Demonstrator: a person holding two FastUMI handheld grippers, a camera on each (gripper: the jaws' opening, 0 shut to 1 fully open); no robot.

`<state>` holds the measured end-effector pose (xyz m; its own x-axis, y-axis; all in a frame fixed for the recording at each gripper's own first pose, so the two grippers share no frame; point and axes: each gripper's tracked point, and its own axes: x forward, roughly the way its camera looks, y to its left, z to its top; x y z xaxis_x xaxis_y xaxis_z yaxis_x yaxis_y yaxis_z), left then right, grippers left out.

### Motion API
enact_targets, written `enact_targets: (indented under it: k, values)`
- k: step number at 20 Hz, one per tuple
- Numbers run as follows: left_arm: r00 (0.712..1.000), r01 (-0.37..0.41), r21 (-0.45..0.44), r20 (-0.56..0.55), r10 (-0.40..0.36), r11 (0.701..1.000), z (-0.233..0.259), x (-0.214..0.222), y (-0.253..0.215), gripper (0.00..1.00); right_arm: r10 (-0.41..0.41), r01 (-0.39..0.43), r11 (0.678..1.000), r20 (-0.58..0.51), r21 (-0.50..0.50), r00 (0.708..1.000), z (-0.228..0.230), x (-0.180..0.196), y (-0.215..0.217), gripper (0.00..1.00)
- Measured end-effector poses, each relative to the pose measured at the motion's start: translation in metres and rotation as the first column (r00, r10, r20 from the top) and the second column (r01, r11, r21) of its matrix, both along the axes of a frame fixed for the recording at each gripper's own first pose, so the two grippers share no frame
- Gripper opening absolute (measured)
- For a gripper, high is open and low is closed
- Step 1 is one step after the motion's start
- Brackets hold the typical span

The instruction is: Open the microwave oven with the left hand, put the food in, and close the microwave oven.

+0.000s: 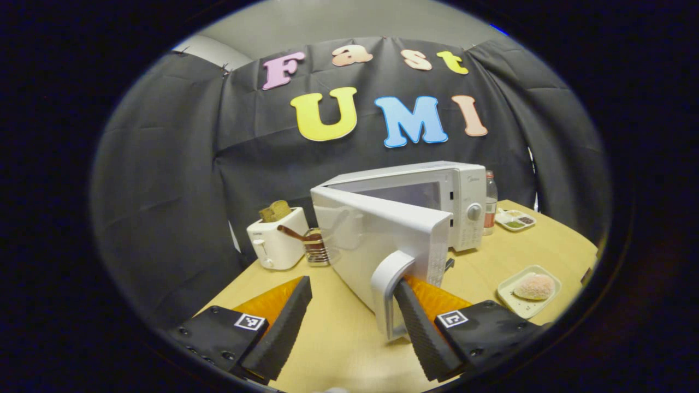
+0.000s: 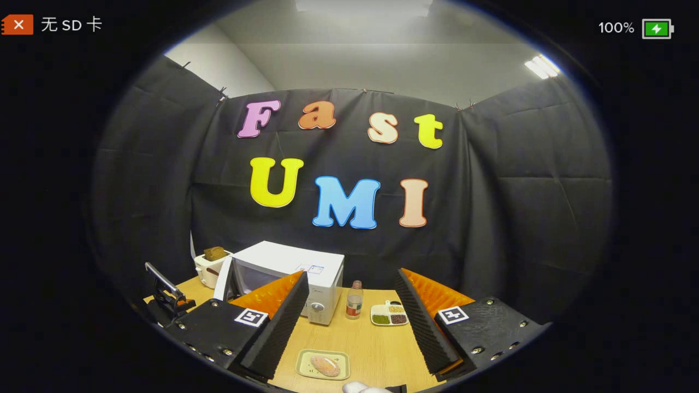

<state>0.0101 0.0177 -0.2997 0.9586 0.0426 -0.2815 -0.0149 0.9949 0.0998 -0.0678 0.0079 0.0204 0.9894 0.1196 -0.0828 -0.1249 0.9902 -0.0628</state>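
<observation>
While the microwave oven [image 1: 437, 202] stands with its door [image 1: 382, 240] swung partly out toward the camera, the left tongs [image 1: 349, 322] sit at the bottom of the left gripper view with their jaws spread wide. The right-hand finger [image 1: 423, 327] is hooked behind the upright door handle [image 1: 389, 289], which lies at lower centre of the frame with its long axis vertical; the other finger [image 1: 281, 327] stands well apart to the left and touches nothing, so the tongs clasp nothing and merely bear against the handle from one side.

The food [image 1: 535, 286], a pale rounded piece, lies on a small tray [image 1: 516, 303] on the desk [image 1: 338, 338] at the lower right of the left gripper view, to the right of the door and in front of the oven's control panel. In the right gripper view the same food [image 2: 326, 364] appears at bottom centre, directly between and just ahead of the right tongs [image 2: 352, 322], which are likewise wide open and hold nothing. There the oven [image 2: 295, 273] lies to the left of centre.

Judged from this layout, the right tongs are the nearer to the food, and the cavity lies up and to the left of it. The door looks not yet wide enough for an easy entry.
</observation>
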Motion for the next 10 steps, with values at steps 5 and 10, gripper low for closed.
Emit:
enact_targets:
  k: [5, 10]
  values:
    - [0.997, -0.071, 0.009, -0.015, 0.071, 0.997, -0.002, -0.025, 0.059, 0.96, 0.052, -0.052, 0.999, -0.013, 0.017, 0.999, -0.009, -0.009, 0.031, 0.98]
    - [0.988, -0.156, 0.039, 0.003, 0.156, 0.987, 0.008, -0.041, 0.124, 0.96, 0.086, -0.085, 0.996, -0.031, 0.028, 0.996, -0.020, -0.015, 0.054, 0.98]
